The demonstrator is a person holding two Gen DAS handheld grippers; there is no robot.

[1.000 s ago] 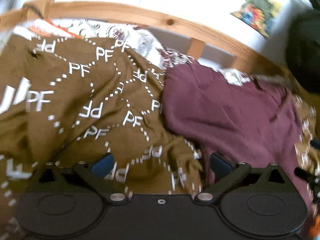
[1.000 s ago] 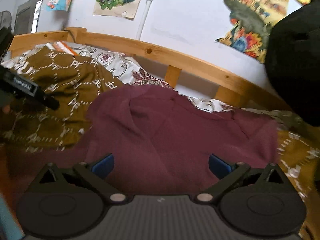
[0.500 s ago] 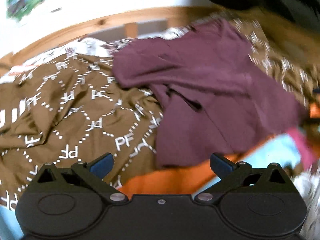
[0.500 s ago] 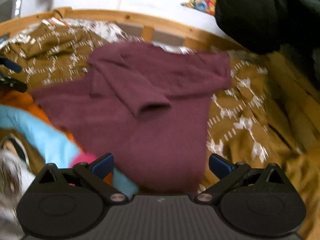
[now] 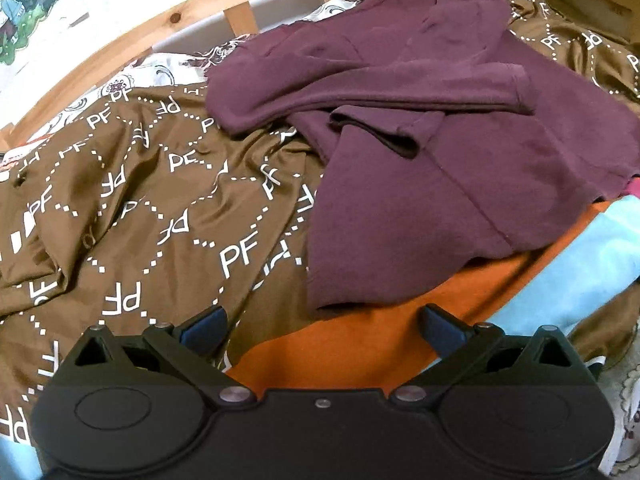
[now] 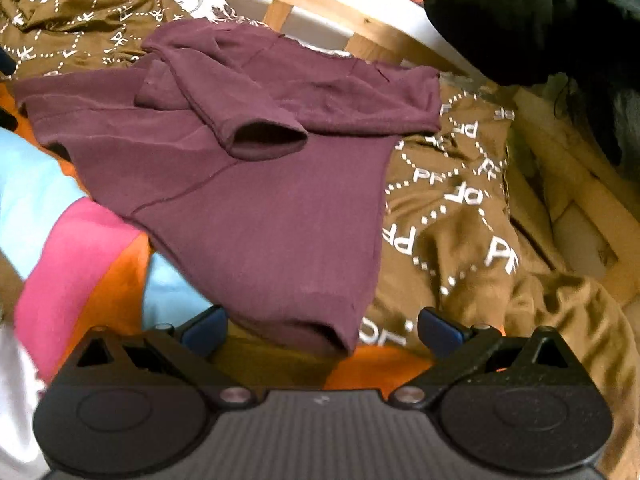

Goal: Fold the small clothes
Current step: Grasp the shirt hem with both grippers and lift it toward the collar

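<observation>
Maroon knit, a small long-sleeved top (image 5: 460,184) lies spread across the middle and upper right of the left wrist frame, both sleeves crossed over its chest, one cuff gaping open at centre. It rests on a brown bedspread (image 5: 132,208) printed with white "PF" letters, and its lower hem overlaps an orange cloth (image 5: 360,352) beside a light blue cloth (image 5: 580,268). In the right wrist frame the same top (image 6: 264,208) fills the centre, with a pink cloth (image 6: 68,264) at lower left. A wooden bed rail (image 5: 120,44) curves along the upper left, and a dark bulky garment (image 6: 520,12) hangs at the upper right of the right wrist frame.

Both tools hover low over the near edge of the pile, pointing forward across the bed. The left gripper (image 5: 322,326) has its fingers (image 5: 204,326) spread wide and released, over the orange cloth. The right gripper (image 6: 322,326) likewise holds its fingers (image 6: 438,328) apart, grasping nothing, just short of the top's hem.
</observation>
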